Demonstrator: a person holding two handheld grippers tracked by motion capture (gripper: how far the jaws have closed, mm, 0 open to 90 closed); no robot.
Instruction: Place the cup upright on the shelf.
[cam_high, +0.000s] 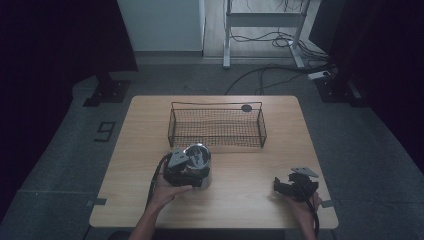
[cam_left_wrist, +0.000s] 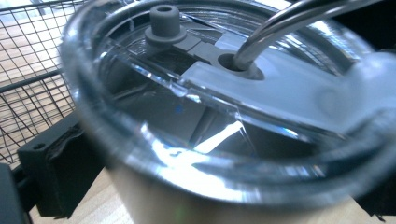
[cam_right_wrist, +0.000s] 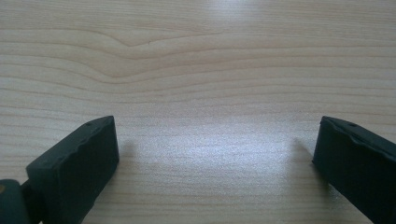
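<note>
My left gripper (cam_high: 186, 169) hides the steel tumbler's (cam_high: 199, 167) side, jaws spread around it; my right gripper (cam_high: 295, 186), at four o'clock, gapes empty.

A steel tumbler (cam_high: 199, 165) stands upright on the table, right at the front of the left gripper (cam_high: 192, 172), between its two black jaws. In the left gripper view the tumbler's clear plastic lid (cam_left_wrist: 224, 140) sits on top, close before the camera. A bent metal straw (cam_left_wrist: 280, 28) rises through a grey grommet in the lid's pale slider, and a small grey plug (cam_left_wrist: 164, 23) stands just beside it. The brushed metal wall shows below the lid's rim.
</note>
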